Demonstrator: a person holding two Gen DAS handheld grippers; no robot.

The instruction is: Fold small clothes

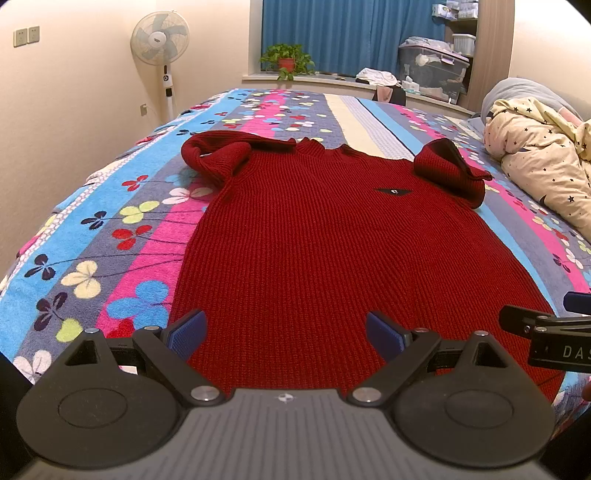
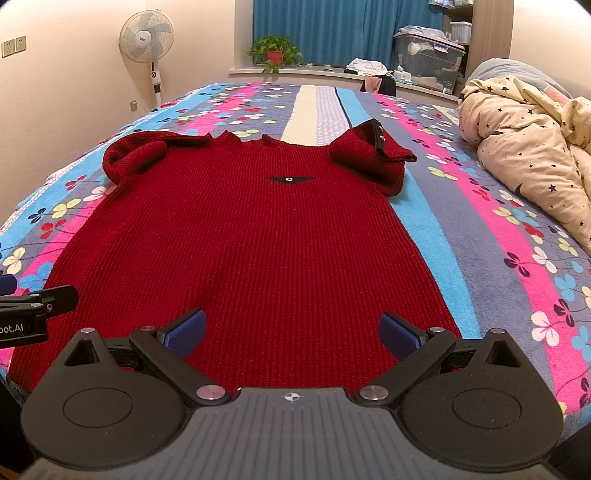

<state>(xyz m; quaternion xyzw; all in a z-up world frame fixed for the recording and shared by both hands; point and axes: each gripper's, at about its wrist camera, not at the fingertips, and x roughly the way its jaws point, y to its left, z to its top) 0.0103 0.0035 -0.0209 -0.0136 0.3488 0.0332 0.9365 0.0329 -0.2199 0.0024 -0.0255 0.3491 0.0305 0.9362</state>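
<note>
Left tongs (image 1: 284, 334): spread wide, blue pads holding nothing, positioned over the near hem of the red sweater (image 1: 332, 251). Right tongs (image 2: 293, 334): likewise spread wide and holding nothing, over the same hem further toward the sweater's right side. Each unit appears at the frame edge of the other's view, cut off; only part of a printed label is legible on each.

The sweater lies front-up and flat on the bed (image 1: 110, 236), hem nearest, collar farthest. Whether either set of tongs touches the knit cannot be determined, since the gripper bodies hide the hem's nearest edge. A small black emblem (image 2: 290, 179) sits on the chest. Both sleeves are bunched and folded inward at the shoulders: left sleeve (image 1: 214, 155), right sleeve (image 2: 373, 158). Their cuffs are partly hidden in the folds.

The bed cover is striped with a flower print. A star-patterned quilt (image 2: 528, 147) is heaped on the right side of the bed, apart from the sweater, running out of frame.

Beyond the bed: a standing fan (image 1: 160, 40) against the left wall, a potted plant (image 2: 275, 51) on the window ledge before blue curtains (image 1: 347, 33), loose clothes and a clear storage bin (image 2: 424, 59) to the right. Bin contents are indistinct.
</note>
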